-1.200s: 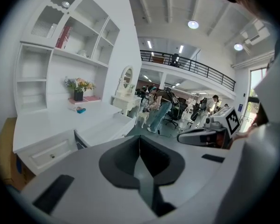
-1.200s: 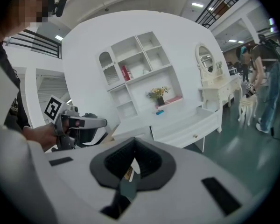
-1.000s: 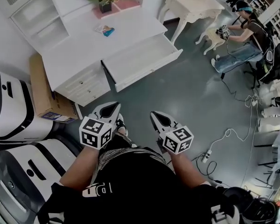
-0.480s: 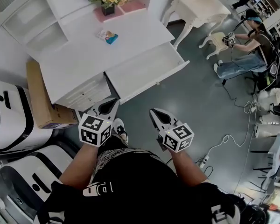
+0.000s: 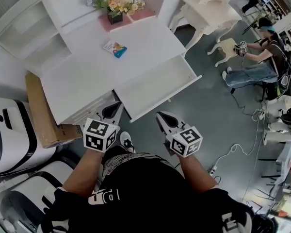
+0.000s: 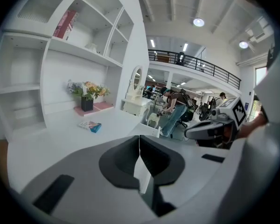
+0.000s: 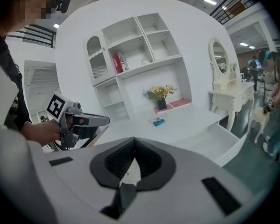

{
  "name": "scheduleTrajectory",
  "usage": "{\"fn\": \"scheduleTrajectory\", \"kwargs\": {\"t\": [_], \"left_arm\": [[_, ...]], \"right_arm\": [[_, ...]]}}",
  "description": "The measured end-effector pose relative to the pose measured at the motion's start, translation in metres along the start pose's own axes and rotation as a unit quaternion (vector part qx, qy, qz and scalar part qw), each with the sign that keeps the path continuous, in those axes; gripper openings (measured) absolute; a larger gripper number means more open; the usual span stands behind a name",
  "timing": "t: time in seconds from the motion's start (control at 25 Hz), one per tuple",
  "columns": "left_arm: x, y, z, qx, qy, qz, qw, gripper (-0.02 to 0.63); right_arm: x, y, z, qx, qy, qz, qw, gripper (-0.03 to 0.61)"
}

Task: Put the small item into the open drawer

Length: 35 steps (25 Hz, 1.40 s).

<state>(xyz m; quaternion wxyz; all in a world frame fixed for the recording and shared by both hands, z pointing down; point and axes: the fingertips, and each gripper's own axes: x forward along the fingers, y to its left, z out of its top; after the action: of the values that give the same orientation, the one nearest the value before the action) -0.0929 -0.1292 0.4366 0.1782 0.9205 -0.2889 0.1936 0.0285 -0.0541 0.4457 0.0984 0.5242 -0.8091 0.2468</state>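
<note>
The small item point(image 5: 115, 48), a flat blue and white packet, lies on the white desk top point(image 5: 82, 76) in front of the flower pot. It also shows in the left gripper view as the packet point(image 6: 90, 125) and in the right gripper view as the packet point(image 7: 157, 121). The open drawer point(image 5: 157, 86) sticks out of the desk's front right, with nothing showing inside it. My left gripper point(image 5: 116, 106) is shut with nothing in it, at the desk's front edge by the drawer's left corner. My right gripper point(image 5: 161, 116) is shut too, holding nothing, just short of the drawer front.
A flower pot point(image 5: 117, 6) stands at the back of the desk under white shelves point(image 5: 24, 33). A cardboard box point(image 5: 39, 110) leans left of the desk. A white dressing table point(image 5: 208, 8) and stool point(image 5: 228, 45) stand to the right, where a person point(image 5: 259, 52) sits. Cables point(image 5: 233, 144) lie on the floor.
The desk and drawer have come closer in the head view. Both grippers have travelled forward to the desk front, still shut and side by side.
</note>
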Motion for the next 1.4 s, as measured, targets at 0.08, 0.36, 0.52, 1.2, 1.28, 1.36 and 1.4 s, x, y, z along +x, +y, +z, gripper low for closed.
{"fn": "scheduleTrajectory", "kwargs": {"t": [0.08,0.36,0.52,1.2,1.28,1.36,1.4], "left_arm": [[0.004,0.009,0.005,-0.002,-0.004,-0.003,1.0,0.015],[0.017,0.042,0.015,-0.005,-0.013,-0.001,0.9999,0.015],[0.019,0.049,0.019,-0.003,-0.012,0.0,0.9999,0.015],[0.065,0.082,0.03,-0.05,-0.01,0.107,0.993,0.017],[0.08,0.088,0.034,-0.056,-0.008,0.127,0.9903,0.017],[0.096,0.096,0.04,-0.061,-0.006,0.148,0.9871,0.017],[0.104,0.1,0.042,-0.062,-0.005,0.16,0.9852,0.017]], "right_arm": [[0.008,-0.001,0.008,-0.005,0.001,-0.002,1.0,0.009],[0.033,-0.005,0.028,-0.026,-0.001,-0.008,1.0,0.009],[0.04,-0.008,0.036,-0.031,0.002,-0.005,0.999,0.009],[0.099,-0.064,0.061,-0.073,0.041,0.102,0.991,0.009],[0.107,-0.082,0.068,-0.076,0.044,0.113,0.99,0.009],[0.115,-0.101,0.076,-0.077,0.044,0.124,0.988,0.009],[0.118,-0.109,0.079,-0.077,0.044,0.129,0.988,0.009]]}}
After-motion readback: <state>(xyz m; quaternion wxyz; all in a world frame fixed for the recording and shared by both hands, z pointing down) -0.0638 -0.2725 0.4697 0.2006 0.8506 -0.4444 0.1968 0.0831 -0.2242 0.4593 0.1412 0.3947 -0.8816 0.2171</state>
